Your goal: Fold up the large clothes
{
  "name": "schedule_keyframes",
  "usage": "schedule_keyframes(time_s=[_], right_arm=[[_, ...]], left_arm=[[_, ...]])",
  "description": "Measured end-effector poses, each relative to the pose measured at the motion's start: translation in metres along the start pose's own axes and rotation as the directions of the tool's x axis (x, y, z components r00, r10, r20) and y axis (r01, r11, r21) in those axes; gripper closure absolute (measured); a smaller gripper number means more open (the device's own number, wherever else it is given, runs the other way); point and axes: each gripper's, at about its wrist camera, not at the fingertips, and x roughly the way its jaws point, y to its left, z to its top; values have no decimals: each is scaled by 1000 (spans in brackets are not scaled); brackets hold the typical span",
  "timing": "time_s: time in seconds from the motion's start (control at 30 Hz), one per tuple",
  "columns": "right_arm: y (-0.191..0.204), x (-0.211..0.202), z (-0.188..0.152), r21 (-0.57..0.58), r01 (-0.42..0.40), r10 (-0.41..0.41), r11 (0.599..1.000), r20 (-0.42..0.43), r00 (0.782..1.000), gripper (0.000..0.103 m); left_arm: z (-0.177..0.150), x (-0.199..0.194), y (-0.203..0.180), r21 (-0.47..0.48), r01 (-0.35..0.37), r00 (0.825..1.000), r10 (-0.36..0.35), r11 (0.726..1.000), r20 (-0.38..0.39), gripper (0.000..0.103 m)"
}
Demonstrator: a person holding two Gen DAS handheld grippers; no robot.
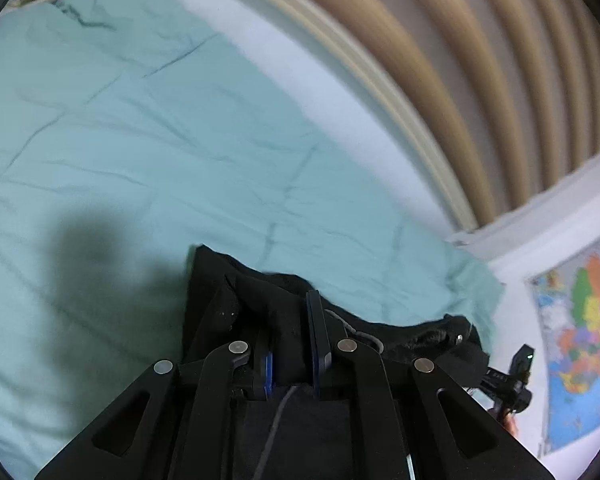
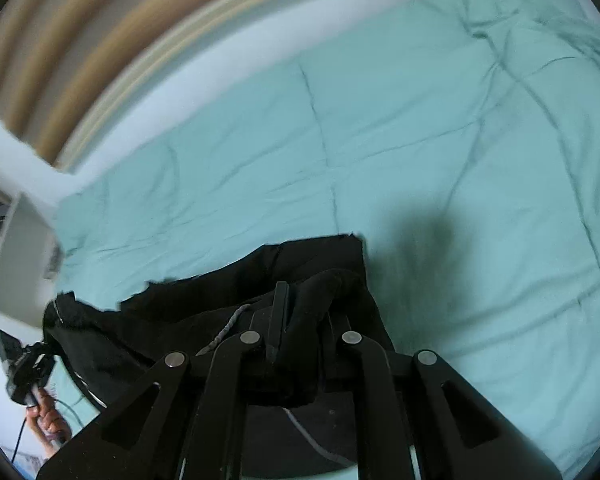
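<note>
A teal quilt (image 1: 148,128) covers the bed below us, striped curtains (image 1: 480,60) behind. We've got our left gripper (image 1: 290,332) pinching the black garment (image 1: 260,292), our right gripper (image 2: 300,320) clamped on it too, the cloth stretched between them above the quilt.

Black tongs (image 1: 288,320), silver rivets (image 1: 163,367)

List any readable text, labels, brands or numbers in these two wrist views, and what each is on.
None readable.
Wall map: coloured regions only, any lettering too blurred and small.
Black garment, held by left gripper and right gripper: no visible label or print.
Teal comforter: plain, no text.
</note>
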Motion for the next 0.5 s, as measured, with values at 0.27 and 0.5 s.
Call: schedule_keyframes(time_s=[0.27, 0.5], right_arm=[[-21, 149, 10, 77, 57, -38, 995, -223, 974, 85], [-27, 163, 14, 87, 33, -8, 996, -267, 964, 79]], left_arm=[[-2, 112, 45, -37, -174, 971, 166, 984, -172, 88], [3, 120, 45, 3, -152, 959, 148, 988, -241, 87]])
